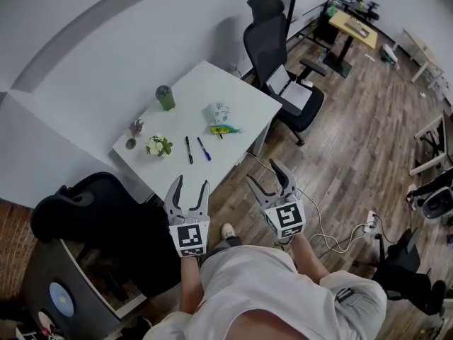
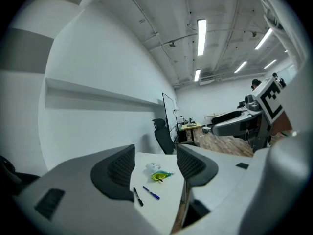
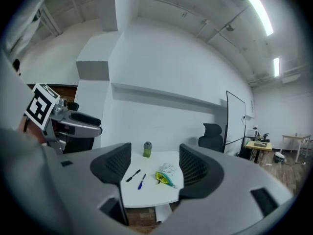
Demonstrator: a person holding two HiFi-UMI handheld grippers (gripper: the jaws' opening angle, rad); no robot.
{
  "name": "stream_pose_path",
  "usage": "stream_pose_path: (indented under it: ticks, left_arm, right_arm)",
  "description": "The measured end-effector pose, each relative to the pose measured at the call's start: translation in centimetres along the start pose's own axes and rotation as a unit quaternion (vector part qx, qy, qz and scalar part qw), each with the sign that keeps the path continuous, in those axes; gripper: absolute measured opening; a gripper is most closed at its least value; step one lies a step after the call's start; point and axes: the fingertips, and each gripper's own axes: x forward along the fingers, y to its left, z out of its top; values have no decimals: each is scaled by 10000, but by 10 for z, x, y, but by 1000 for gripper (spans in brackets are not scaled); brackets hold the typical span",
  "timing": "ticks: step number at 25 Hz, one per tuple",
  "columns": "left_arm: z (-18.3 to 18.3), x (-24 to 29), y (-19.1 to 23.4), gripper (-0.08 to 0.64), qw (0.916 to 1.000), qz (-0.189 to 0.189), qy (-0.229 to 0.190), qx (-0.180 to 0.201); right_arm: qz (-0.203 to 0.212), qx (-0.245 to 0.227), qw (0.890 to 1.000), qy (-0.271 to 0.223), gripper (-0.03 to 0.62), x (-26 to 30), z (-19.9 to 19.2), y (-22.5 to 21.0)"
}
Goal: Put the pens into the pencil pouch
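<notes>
A white table (image 1: 233, 94) stands ahead of me. On it lie a black pen (image 1: 189, 149) and a blue pen (image 1: 204, 149) side by side, with a pale printed pencil pouch (image 1: 220, 113) whose yellow-green open end (image 1: 224, 129) points toward the table's front. My left gripper (image 1: 187, 190) and right gripper (image 1: 272, 178) are both open and empty, held short of the table's near edge. The left gripper view shows the black pen (image 2: 138, 196), blue pen (image 2: 151, 193) and pouch (image 2: 157, 173) between its jaws. In the right gripper view appear the black pen (image 3: 132, 175), blue pen (image 3: 141, 181) and pouch (image 3: 167, 173).
A green cup (image 1: 165, 98), a small plant (image 1: 158, 146) and small ornaments (image 1: 134, 128) stand at the table's left. A black office chair (image 1: 283, 73) is behind the table, another chair (image 1: 92, 211) at its near left. Cables (image 1: 333, 243) lie on the wooden floor.
</notes>
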Motion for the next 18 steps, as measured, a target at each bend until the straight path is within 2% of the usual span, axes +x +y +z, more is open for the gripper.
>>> stream_pose_path:
  ticks: [9, 18]
  left_arm:
    - [-4, 38, 36, 264, 9997, -204, -67, -66]
    - [-5, 82, 50, 275, 9992, -358, -143, -96]
  right_arm:
    - [-207, -54, 9997, 74, 305, 47, 7, -3]
    - [-277, -25, 9996, 105, 305, 87, 4, -20]
